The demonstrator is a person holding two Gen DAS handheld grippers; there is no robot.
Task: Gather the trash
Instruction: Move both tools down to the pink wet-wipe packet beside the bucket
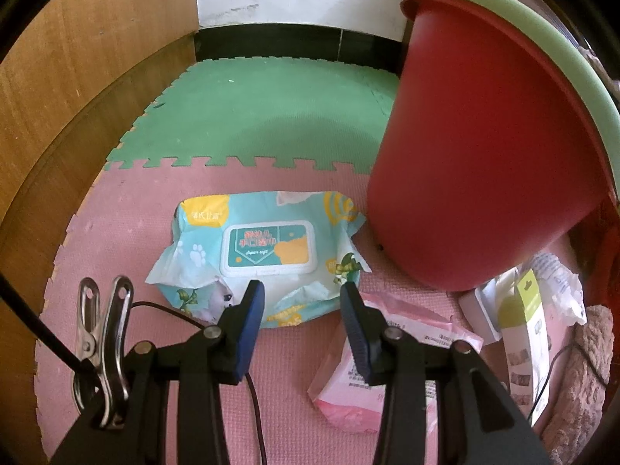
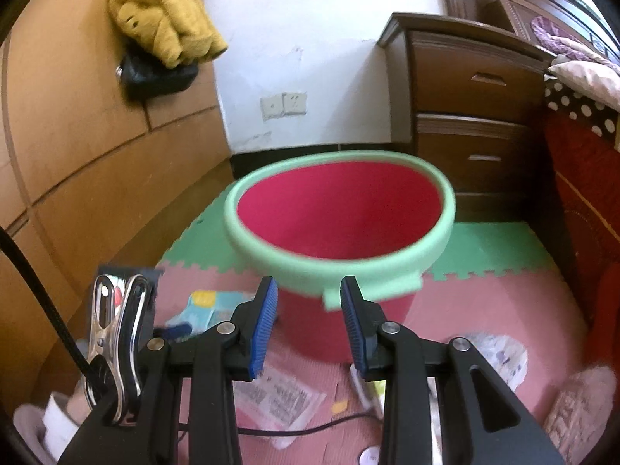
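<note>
Two grippers, both spread, nothing pinched. Left gripper (image 1: 302, 290) hovers over wipes pack (image 1: 257, 255) on pink mat (image 1: 116, 224), beside red bin (image 2: 341, 209). Step: pickup approach. Next: lower, pinch pack, carry to bin. Right gripper (image 2: 310, 302) faces bin rim.

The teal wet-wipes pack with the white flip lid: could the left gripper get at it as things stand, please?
Probably yes. The teal wet-wipes pack with the white flip lid lies flat on the pink foam mat, just ahead of the open, empty left gripper, with nothing between them.

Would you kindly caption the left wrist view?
Open left gripper above wet-wipes pack beside red bin.
</note>
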